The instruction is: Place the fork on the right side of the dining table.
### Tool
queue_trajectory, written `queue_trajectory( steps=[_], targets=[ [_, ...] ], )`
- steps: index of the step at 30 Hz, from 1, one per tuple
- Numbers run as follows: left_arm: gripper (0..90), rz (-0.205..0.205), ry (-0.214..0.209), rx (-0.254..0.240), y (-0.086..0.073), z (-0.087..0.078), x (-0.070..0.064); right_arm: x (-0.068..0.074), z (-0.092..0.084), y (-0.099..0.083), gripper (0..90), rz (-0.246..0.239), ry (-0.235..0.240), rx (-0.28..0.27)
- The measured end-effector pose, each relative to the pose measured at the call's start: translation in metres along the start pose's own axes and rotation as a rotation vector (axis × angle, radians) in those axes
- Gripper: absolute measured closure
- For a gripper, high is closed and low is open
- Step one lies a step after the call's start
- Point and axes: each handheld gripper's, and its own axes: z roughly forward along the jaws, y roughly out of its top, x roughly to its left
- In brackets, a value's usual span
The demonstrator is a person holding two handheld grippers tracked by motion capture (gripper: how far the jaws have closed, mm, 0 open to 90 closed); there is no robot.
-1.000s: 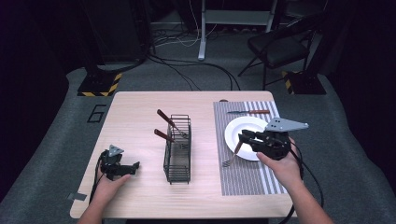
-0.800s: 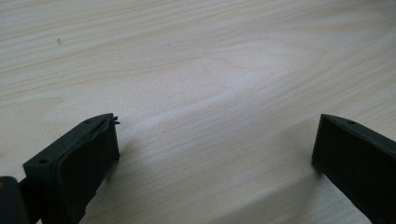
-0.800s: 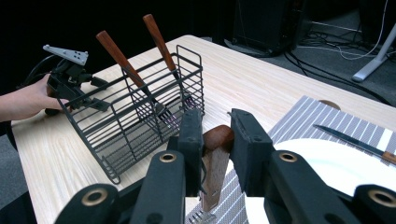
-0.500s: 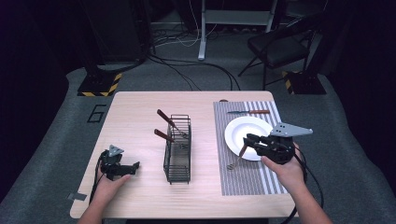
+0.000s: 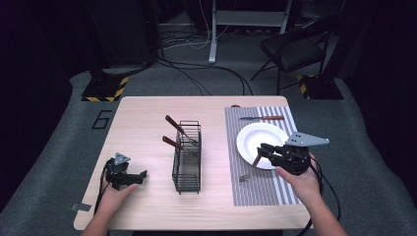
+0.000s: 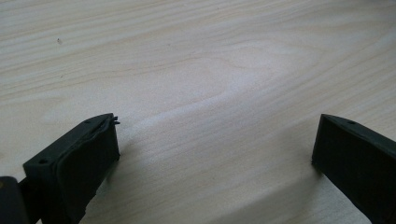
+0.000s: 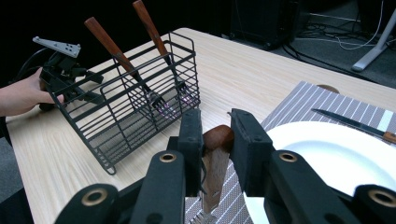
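Right gripper (image 5: 262, 151) has shifted from over the lower left part of the round white plate (image 5: 268, 137) a second ago to the plate's left edge, slightly nearer the person. The wooden-handled metal fork (image 5: 250, 169) has come with it: the tines were on the grey striped placemat (image 5: 255, 191) by the plate's lower left rim, and now sit a little lower on the mat.

Right gripper view: jaws clamped narrow on the fork's brown handle end (image 7: 217, 140). Fork hangs steeply, handle up in the jaws, tines down at or just over the mat; contact unclear.

Long axis, high view: runs from handle near the plate rim down and left to the tines, pointing toward the person's edge.

Judgement: fork is picked up and partly raised. The black wire cutlery basket (image 5: 187, 156) on the pale wooden table (image 5: 142, 113) already holds two similar wooden-handled utensils, so it is the likely destination.

Left gripper (image 5: 140, 176) rests low on the table left of the basket, jaws wide apart, nothing between them.

A wooden-handled knife (image 5: 261, 118) lies on the mat beyond the plate.
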Motion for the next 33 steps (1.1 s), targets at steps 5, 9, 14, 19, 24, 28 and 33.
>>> queue_trajectory(
  steps=[5,9,14,19,24,28,33],
  targets=[
    [0.3,-0.001,0.0,-0.001,0.0,0.0,0.0,-0.003,0.0,-0.006,74.2,0.013,-0.004,0.005],
    [0.3,0.0,0.0,-0.001,0.0,0.0,0.0,-0.006,-0.001,-0.01,74.2,0.022,-0.001,-0.004],
    [0.3,-0.001,0.001,-0.001,0.0,0.0,0.0,-0.009,-0.004,-0.013,74.1,0.038,-0.004,-0.01],
    [0.3,-0.001,0.001,-0.001,0.0,0.0,0.0,-0.014,-0.007,-0.017,73.9,0.075,-0.006,-0.019],
    [0.3,0.0,0.001,-0.002,0.0,0.0,0.0,-0.018,-0.011,-0.022,73.8,0.104,-0.018,-0.025],
    [0.3,-0.001,0.001,-0.002,0.0,0.0,0.0,-0.021,-0.013,-0.025,73.7,0.126,-0.026,-0.034],
    [0.3,0.0,0.001,-0.002,0.0,0.0,0.0,-0.026,-0.018,-0.032,73.6,0.155,-0.048,-0.043]
  ],
)
